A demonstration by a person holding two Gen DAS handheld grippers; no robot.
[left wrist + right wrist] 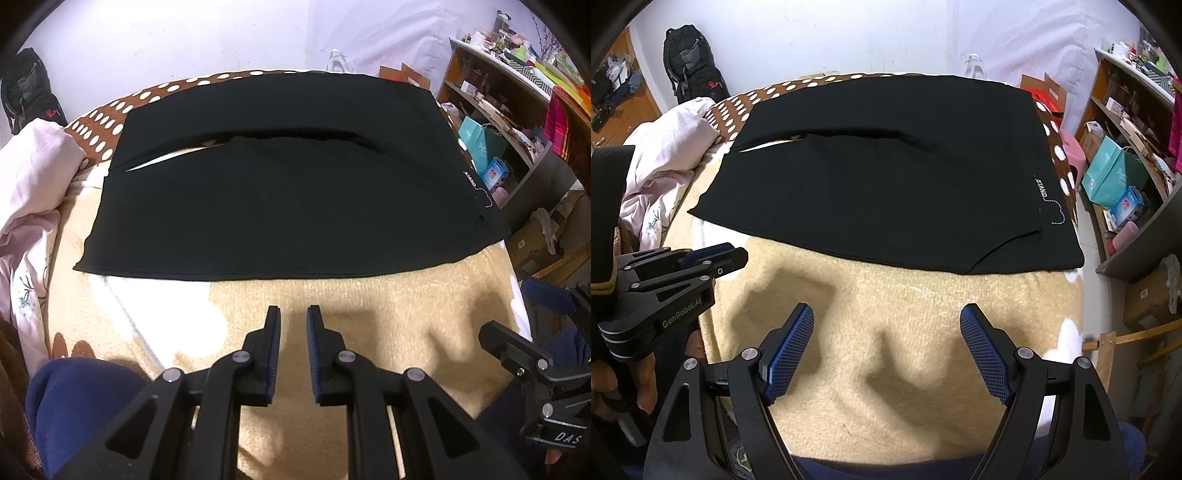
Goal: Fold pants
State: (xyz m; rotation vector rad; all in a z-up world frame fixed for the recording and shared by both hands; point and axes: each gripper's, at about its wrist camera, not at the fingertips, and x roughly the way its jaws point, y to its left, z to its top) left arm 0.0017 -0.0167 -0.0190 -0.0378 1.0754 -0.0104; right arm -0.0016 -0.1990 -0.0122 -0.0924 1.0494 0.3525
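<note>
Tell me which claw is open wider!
The right claw is open wider: its blue pads stand far apart. The left claw shows only a narrow gap. Neither touches the black pants.

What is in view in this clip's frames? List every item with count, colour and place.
pants: one, black, spread flat across the bed, white "STAND" print at right end
blanket: one, beige fleece, under the pants, near side
spotted cover: one, brown with white dots, far side
bedding heap: one, pale pink, left
backpack: one, black, against far wall
shelf unit: one, wooden, cluttered, right
left tongs: black with blue pads, narrowly parted, empty
right tongs: black with blue pads, wide open, empty
</note>
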